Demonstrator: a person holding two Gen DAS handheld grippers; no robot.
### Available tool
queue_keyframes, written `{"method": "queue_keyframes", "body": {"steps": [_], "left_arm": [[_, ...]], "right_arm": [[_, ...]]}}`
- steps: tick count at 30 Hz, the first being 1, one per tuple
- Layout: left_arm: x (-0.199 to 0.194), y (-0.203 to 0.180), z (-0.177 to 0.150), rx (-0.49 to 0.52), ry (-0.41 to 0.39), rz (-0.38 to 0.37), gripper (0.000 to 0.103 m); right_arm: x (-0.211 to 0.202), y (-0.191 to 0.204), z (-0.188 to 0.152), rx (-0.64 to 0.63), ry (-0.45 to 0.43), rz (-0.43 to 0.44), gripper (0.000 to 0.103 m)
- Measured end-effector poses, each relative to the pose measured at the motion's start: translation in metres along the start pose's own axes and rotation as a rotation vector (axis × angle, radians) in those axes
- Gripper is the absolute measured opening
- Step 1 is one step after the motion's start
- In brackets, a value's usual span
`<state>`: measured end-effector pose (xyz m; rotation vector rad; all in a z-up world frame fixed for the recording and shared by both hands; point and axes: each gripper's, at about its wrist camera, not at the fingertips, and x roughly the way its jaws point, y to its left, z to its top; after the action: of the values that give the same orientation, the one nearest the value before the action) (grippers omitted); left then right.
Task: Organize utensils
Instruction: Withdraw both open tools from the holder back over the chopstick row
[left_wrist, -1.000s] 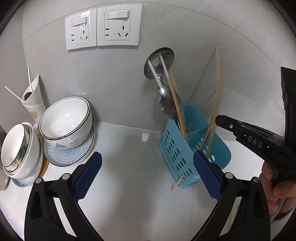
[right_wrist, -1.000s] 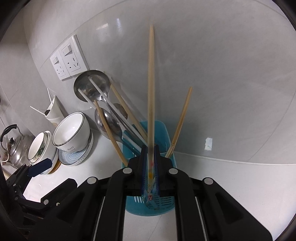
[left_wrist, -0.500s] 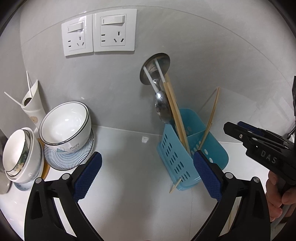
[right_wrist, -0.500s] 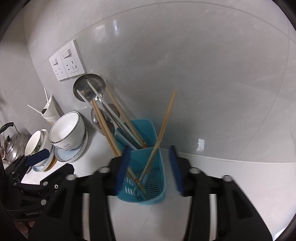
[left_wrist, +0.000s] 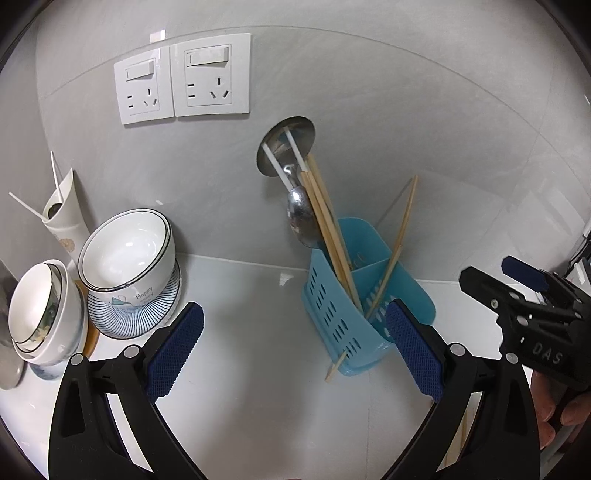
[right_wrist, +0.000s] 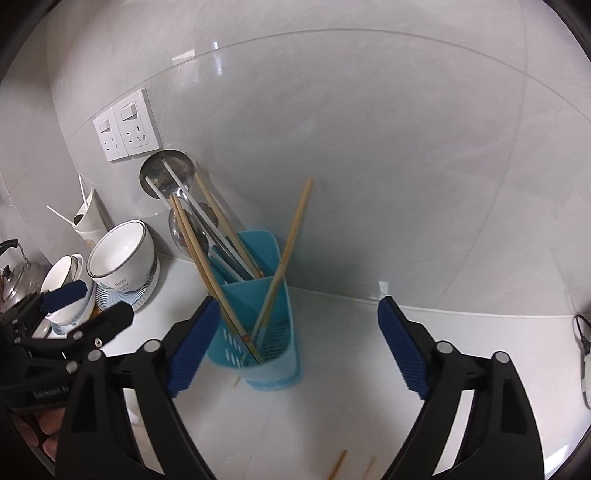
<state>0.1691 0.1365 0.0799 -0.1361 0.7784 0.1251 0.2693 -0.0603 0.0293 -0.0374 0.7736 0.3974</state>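
With both the left gripper (left_wrist: 293, 345) and right gripper (right_wrist: 295, 347) wide and empty, the leaning chopstick (right_wrist: 286, 258) may tip the blue caddy (right_wrist: 258, 314) near the counter's (right_wrist: 332, 406) back edge.

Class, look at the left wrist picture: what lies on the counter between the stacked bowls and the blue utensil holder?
Nothing: bare white counter separates the bowls from the holder.
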Motion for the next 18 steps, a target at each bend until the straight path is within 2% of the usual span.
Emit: {"method": "queue_keyframes", "body": {"steps": [18], "left_arm": [[-0.022,-0.044,-0.028,0.073,0.056,-0.054,0.097]], "right_arm": [[-0.049,-0.045,-0.053,0.058,0.033,-0.091,0.088]]}}
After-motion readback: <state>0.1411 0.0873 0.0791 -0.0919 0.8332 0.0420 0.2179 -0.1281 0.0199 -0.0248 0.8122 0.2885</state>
